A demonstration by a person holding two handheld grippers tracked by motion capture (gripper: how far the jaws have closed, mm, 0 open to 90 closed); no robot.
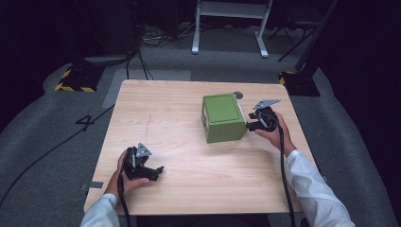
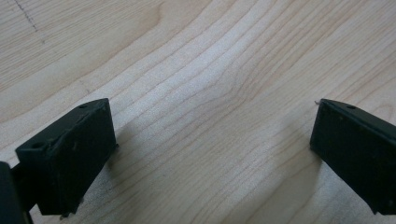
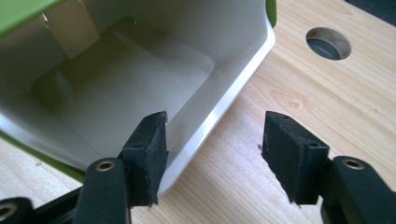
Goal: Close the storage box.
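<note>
With jaws apart, right gripper (image 3: 212, 154) straddles green box's (image 1: 222, 117) rim.

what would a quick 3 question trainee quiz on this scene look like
1. True or false: the green box lies on its side, its open mouth facing the right gripper.
2. Which gripper hovers over bare wood, away from the box? A) left B) right
3. Fill in: one finger of the right gripper sits just inside the box's white ____.

Key:
1. True; the right gripper view looks straight into the white interior.
2. A; the left gripper is open over the table.
3. Rim; the other finger is outside, over the table, with nothing clamped.
</note>
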